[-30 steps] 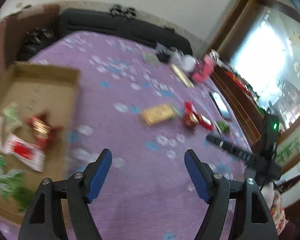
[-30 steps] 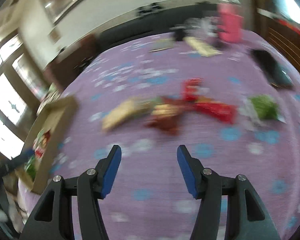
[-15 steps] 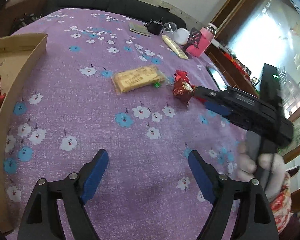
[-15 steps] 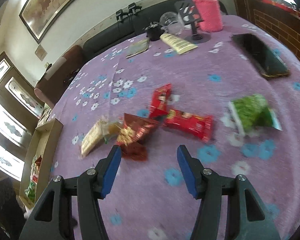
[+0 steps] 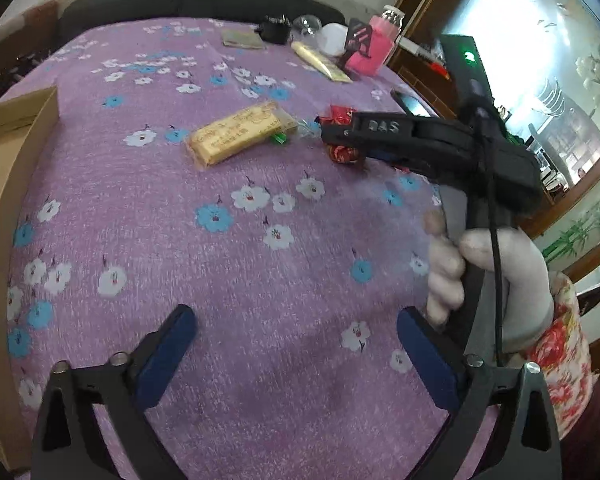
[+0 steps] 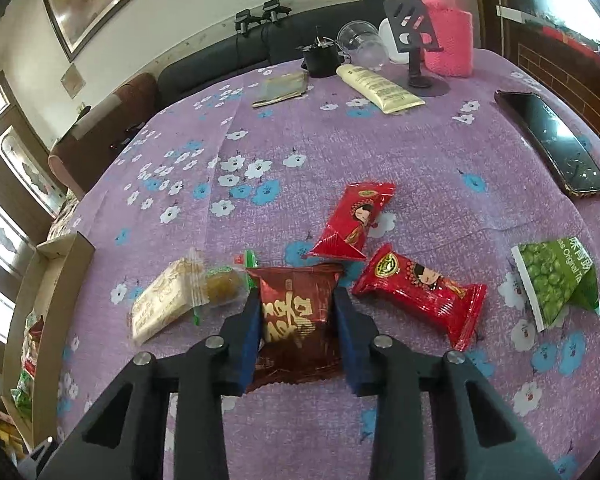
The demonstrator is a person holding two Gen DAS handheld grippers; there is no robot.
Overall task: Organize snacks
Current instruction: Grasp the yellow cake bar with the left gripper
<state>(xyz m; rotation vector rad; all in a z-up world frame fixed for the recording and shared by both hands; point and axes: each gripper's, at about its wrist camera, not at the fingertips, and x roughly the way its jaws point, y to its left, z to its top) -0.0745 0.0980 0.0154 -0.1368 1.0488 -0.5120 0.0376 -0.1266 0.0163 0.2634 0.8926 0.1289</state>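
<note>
Brown snack packet point(image 6: 296, 320) between right hand-held gripper point(image 6: 296, 312) fingers, apparently pinched

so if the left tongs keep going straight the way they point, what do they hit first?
Likely just bare purple tablecloth. The left tongs stand open and empty, angled down at it. The yellow snack bar lies further off, probably beyond that line, though depth is unclear.

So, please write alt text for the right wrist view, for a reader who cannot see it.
The right gripper has just been closing around a dark red snack packet on a purple flowered tablecloth. Nearby lie two red packets, a green packet and a pale yellow one; a cardboard box sits at the left edge.
</note>
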